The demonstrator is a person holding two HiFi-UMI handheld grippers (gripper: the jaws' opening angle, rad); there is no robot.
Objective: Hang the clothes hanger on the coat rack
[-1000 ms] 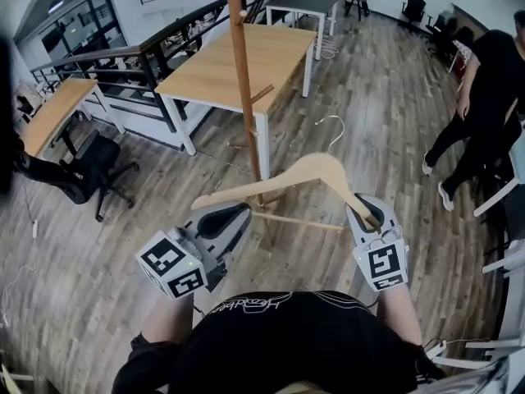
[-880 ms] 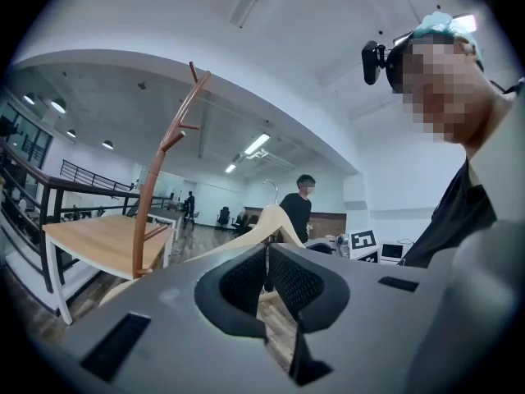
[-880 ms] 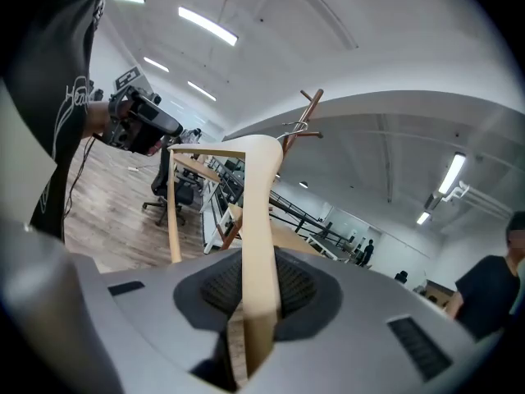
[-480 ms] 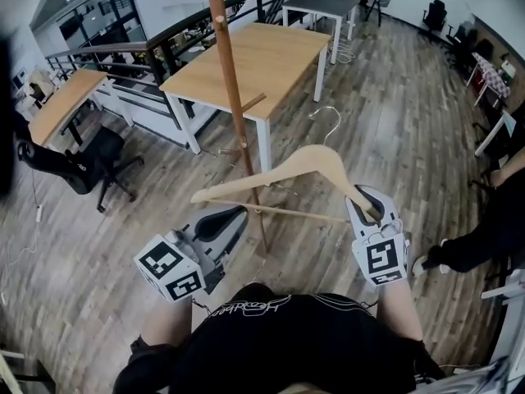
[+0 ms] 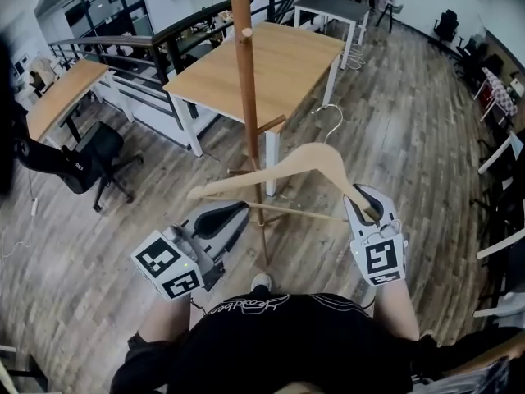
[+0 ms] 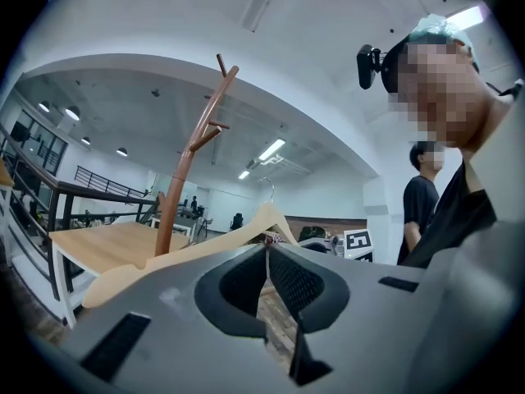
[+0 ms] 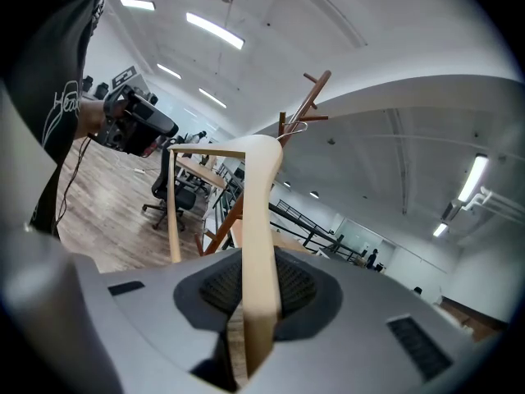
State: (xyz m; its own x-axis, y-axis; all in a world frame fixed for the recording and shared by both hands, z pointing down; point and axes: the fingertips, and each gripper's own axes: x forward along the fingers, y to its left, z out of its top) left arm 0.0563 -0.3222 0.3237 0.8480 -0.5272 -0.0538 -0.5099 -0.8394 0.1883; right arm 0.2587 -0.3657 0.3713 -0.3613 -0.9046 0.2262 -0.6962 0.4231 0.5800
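Observation:
A wooden clothes hanger [image 5: 291, 167] with a metal hook [image 5: 332, 121] is carried level in front of me. My right gripper [image 5: 367, 202] is shut on its right arm; in the right gripper view the arm [image 7: 258, 253] stands pinched between the pads. My left gripper [image 5: 238, 213] hangs just under the hanger's left arm with its jaws shut and nothing in them [image 6: 267, 249]. The brown wooden coat rack [image 5: 244, 80] stands right behind the hanger, its pole crossing the left arm. Its upper pegs show in both gripper views [image 6: 209, 125] [image 7: 308, 97].
A light wooden table [image 5: 271, 60] stands just behind the rack, with a black railing [image 5: 164, 43] to its left. A black office chair [image 5: 82, 158] and another table [image 5: 61, 97] are at the left. A person in black [image 6: 422, 203] stands to the side.
The coat rack has come closer, and its foot now lies near my feet. Both grippers carry the hanger as before. The person walking at the right has left the head view.

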